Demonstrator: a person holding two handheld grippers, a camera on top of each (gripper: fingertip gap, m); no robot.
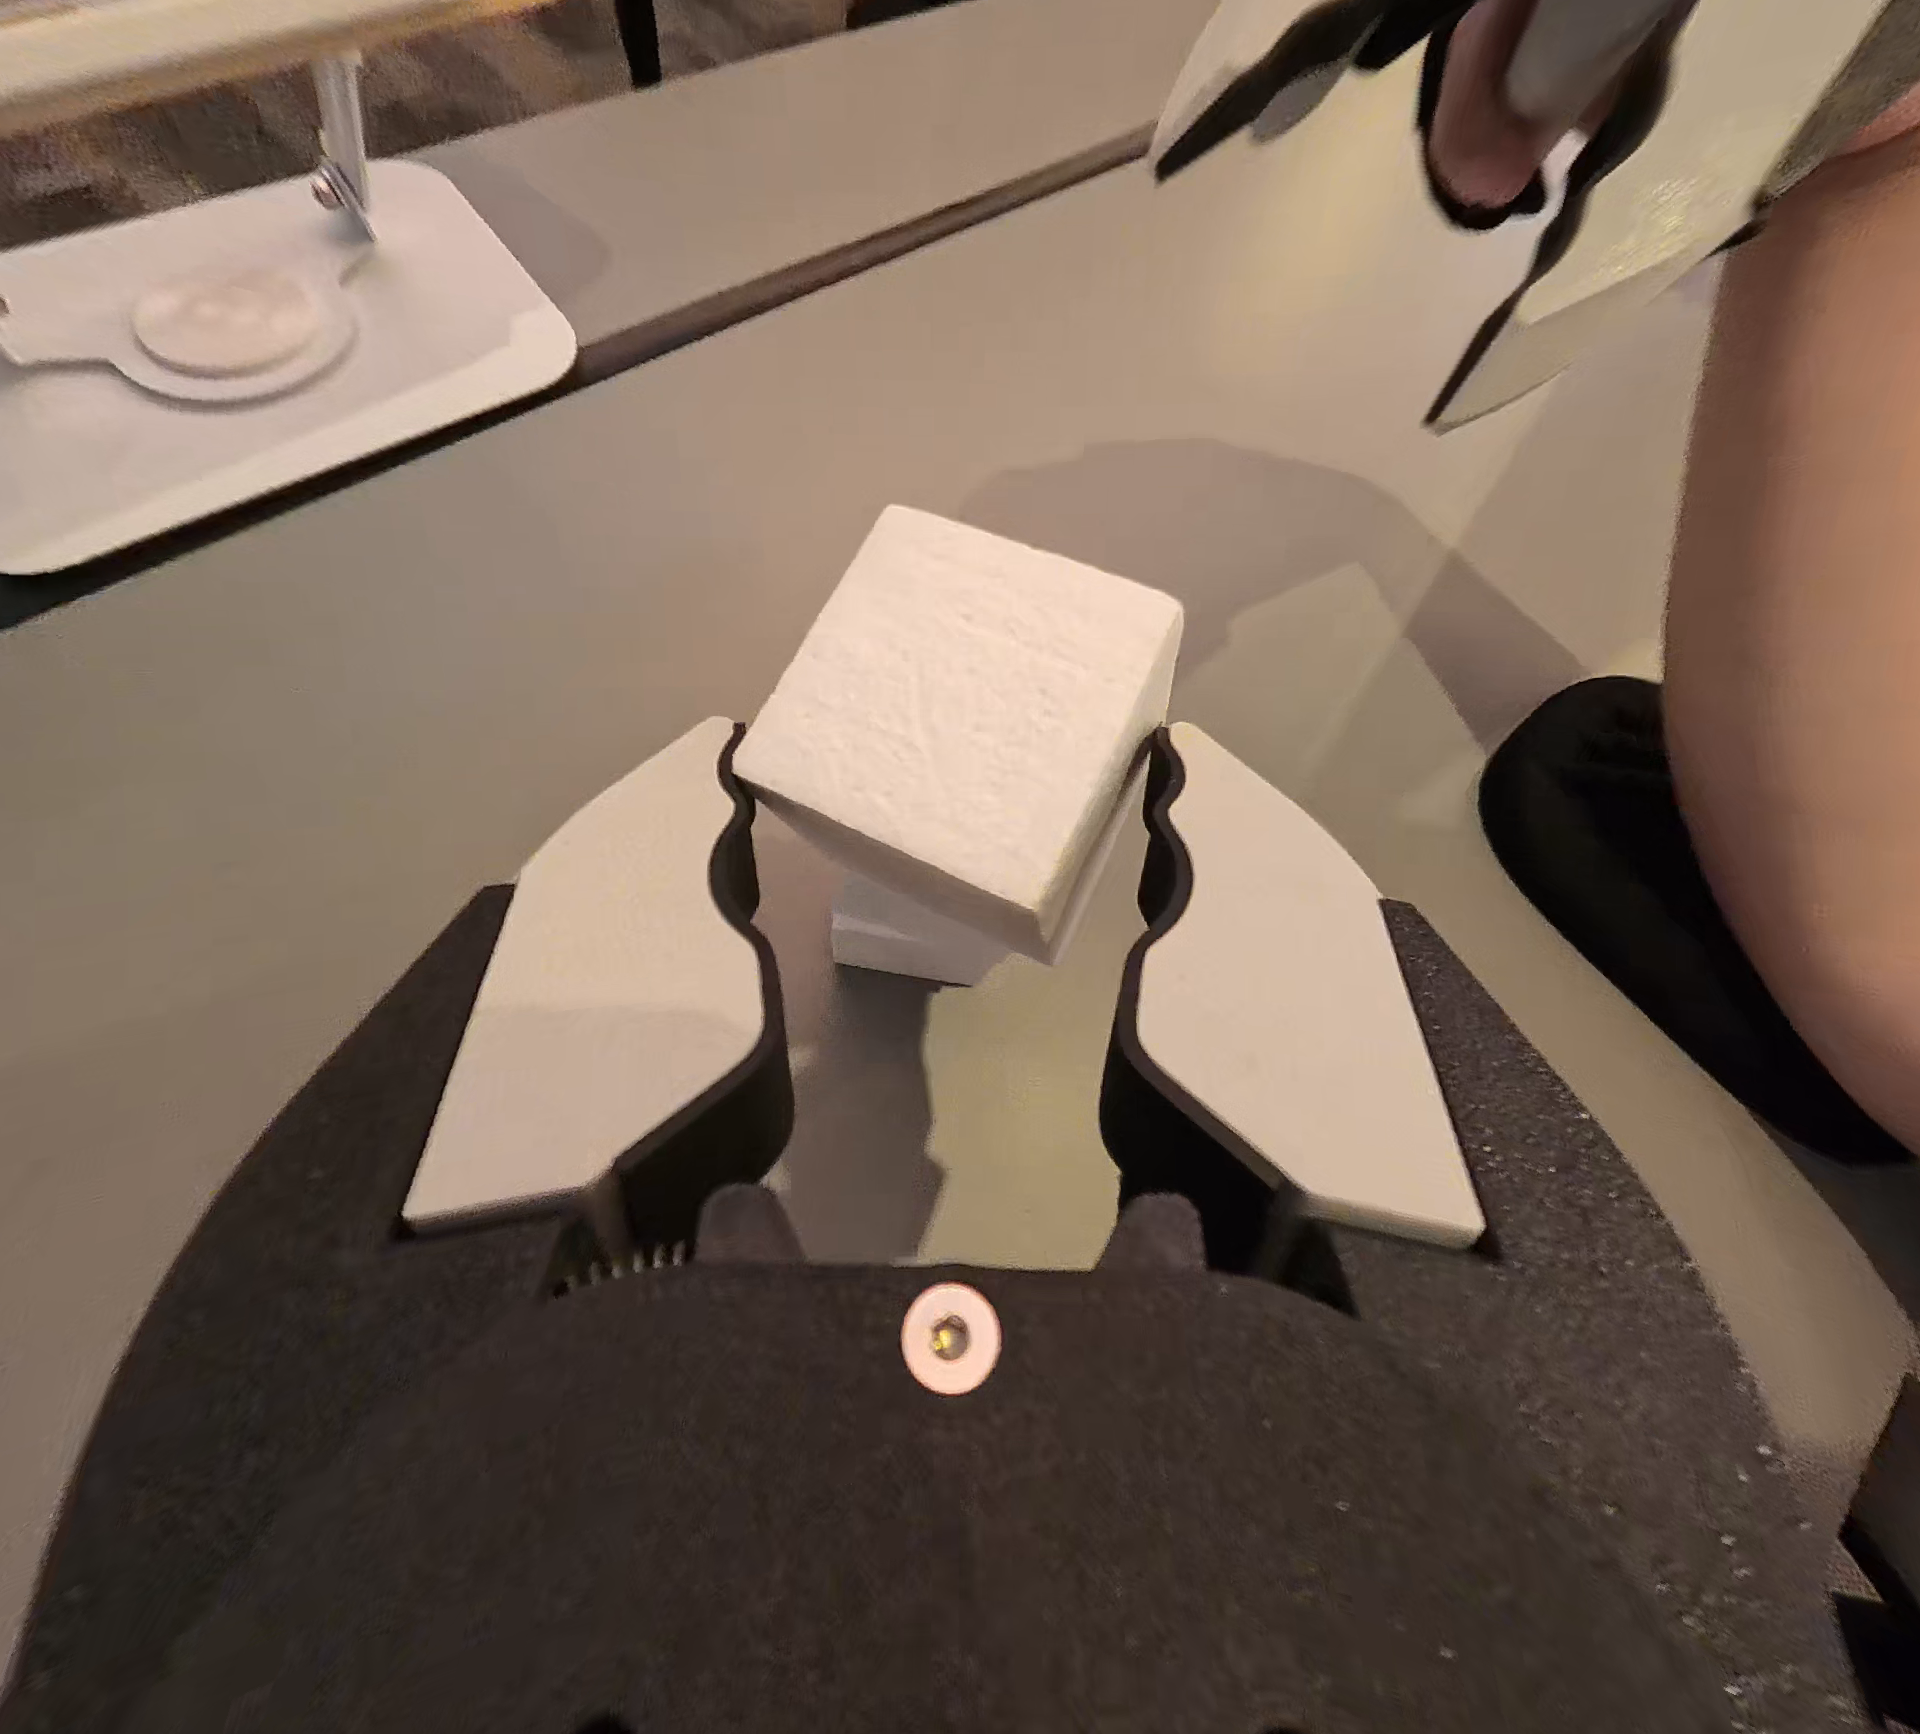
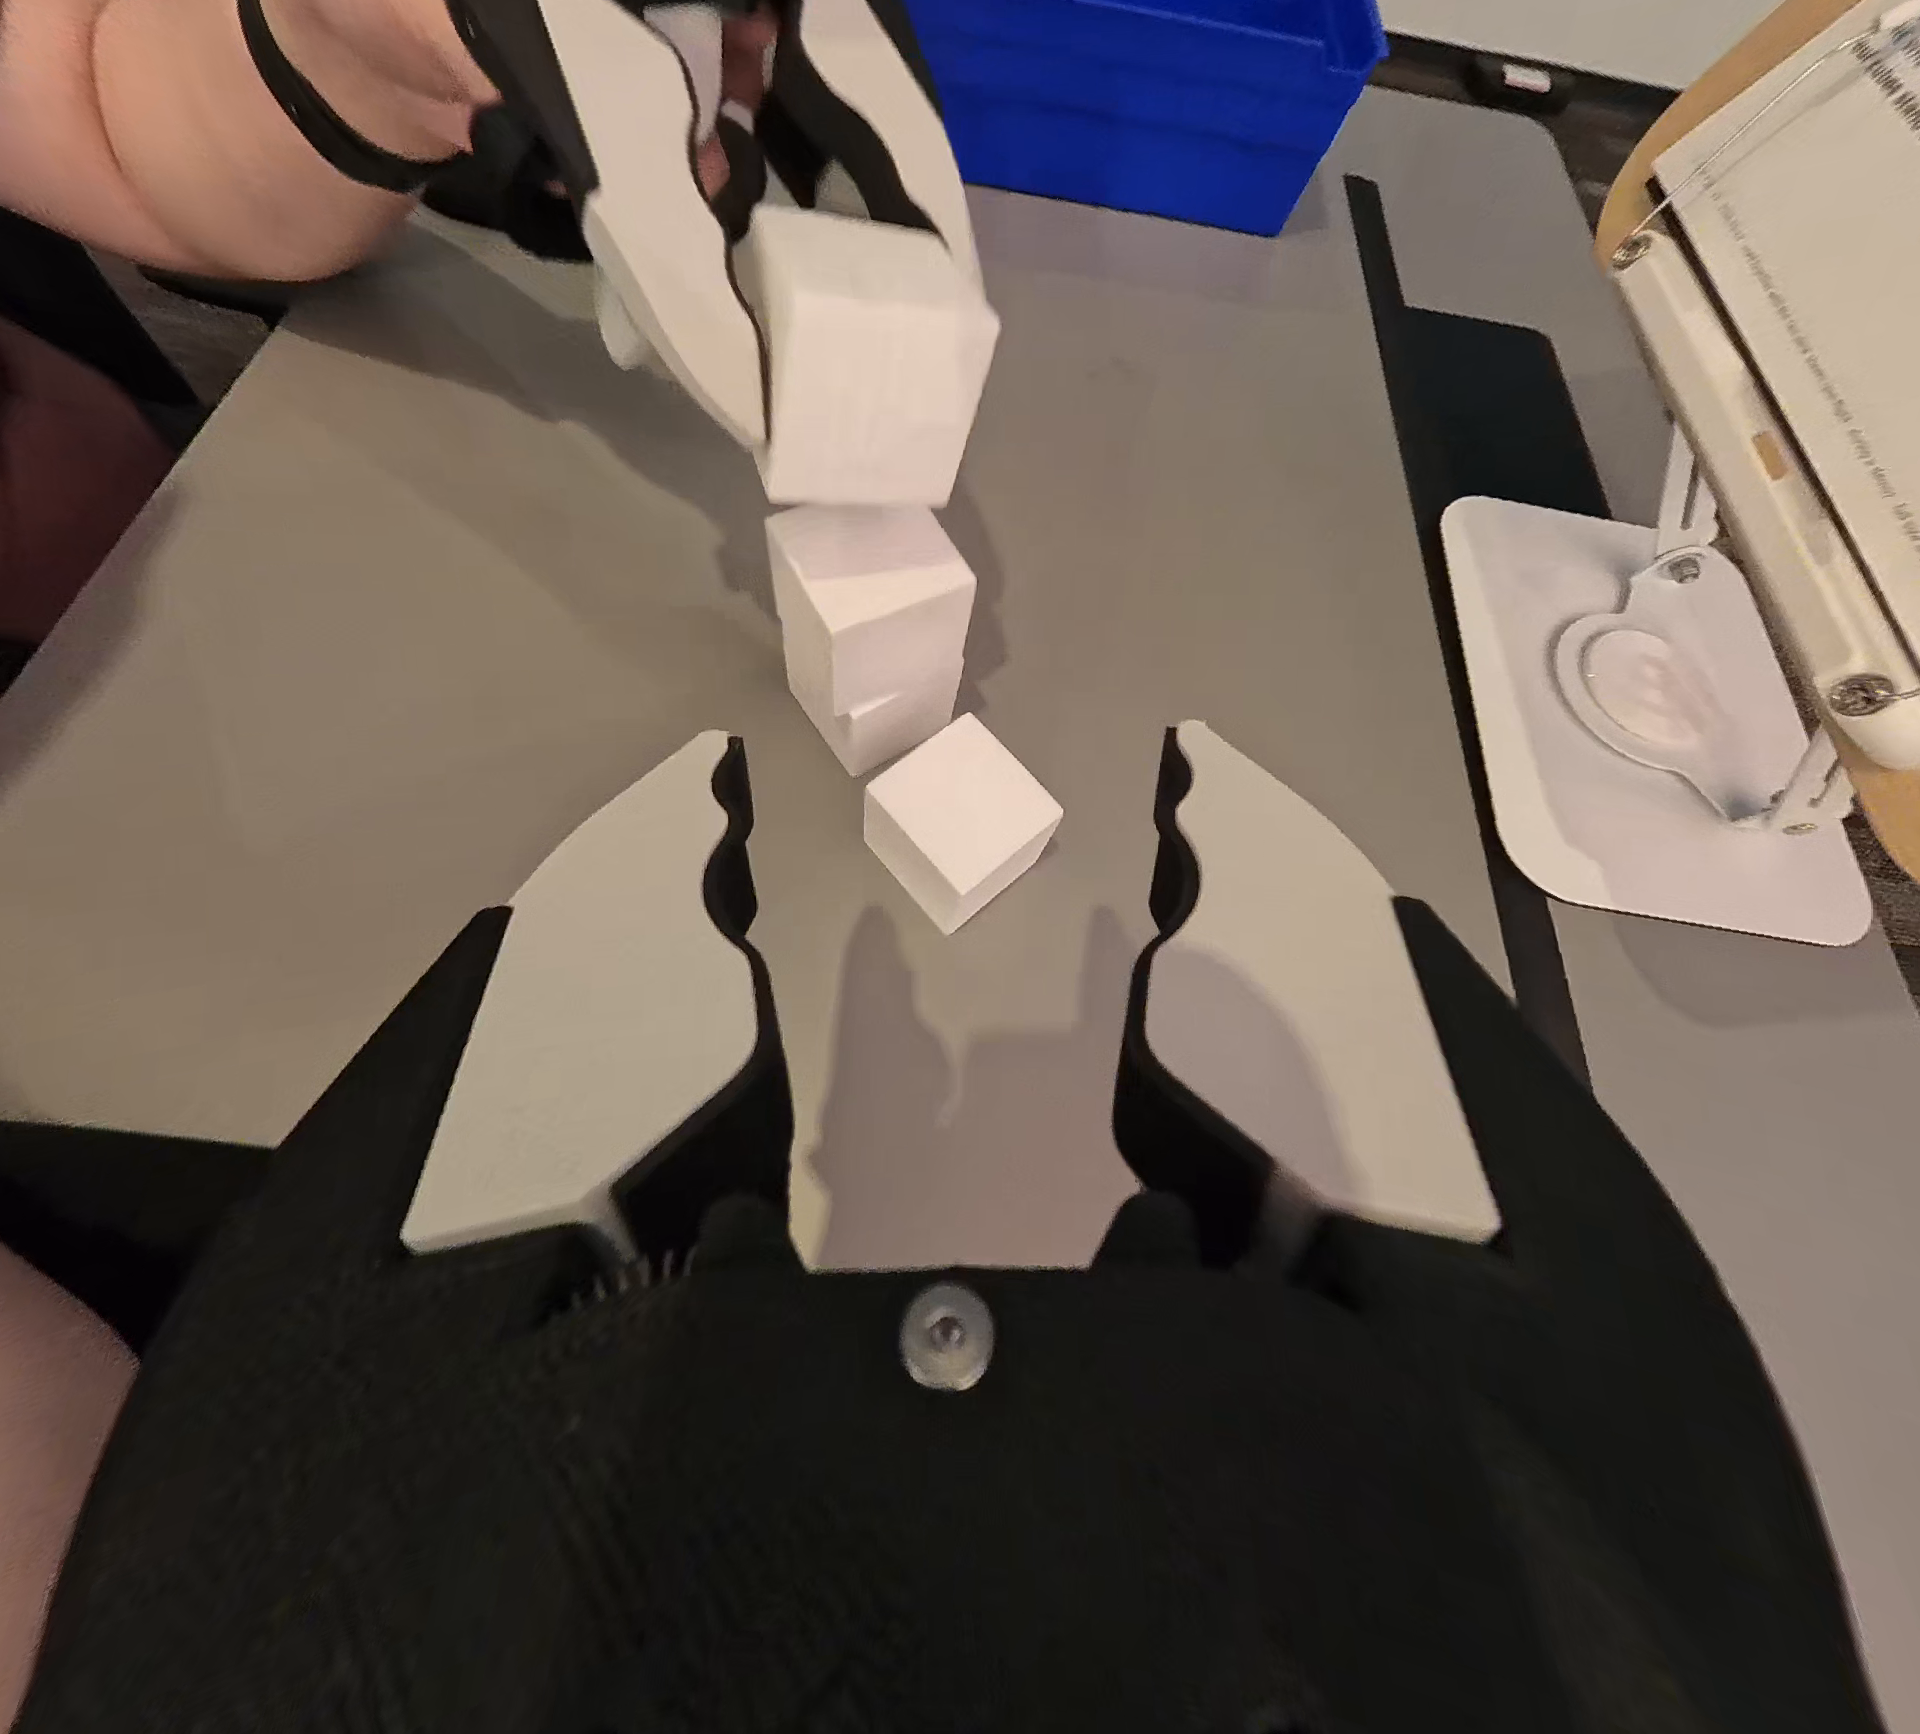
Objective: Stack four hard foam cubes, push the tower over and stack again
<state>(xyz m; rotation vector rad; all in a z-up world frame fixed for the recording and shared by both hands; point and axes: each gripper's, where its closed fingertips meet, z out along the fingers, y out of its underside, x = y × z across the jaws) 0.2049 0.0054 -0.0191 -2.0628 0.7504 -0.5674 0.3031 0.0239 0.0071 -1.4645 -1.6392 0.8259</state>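
On the grey table [image 2: 416, 645], the left gripper [image 2: 862, 334] pinches a white foam cube [image 2: 873, 375] above a two-cube stack [image 2: 873, 624]; a fourth cube [image 2: 961, 822] lies near, between the right gripper's [image 2: 951, 749] spread jaws. A blue bin [image 2: 1132, 43] stands far right.

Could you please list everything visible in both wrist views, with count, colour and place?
foam cubes: four, white; two stacked, one loose on the table, one held above the stack
table: one, grey
bin: one, blue, far table end
stand with paper: one, white, beside the table
left gripper: white fingers shut on the top cube
right gripper: open, empty
person's arm: one, behind the left gripper
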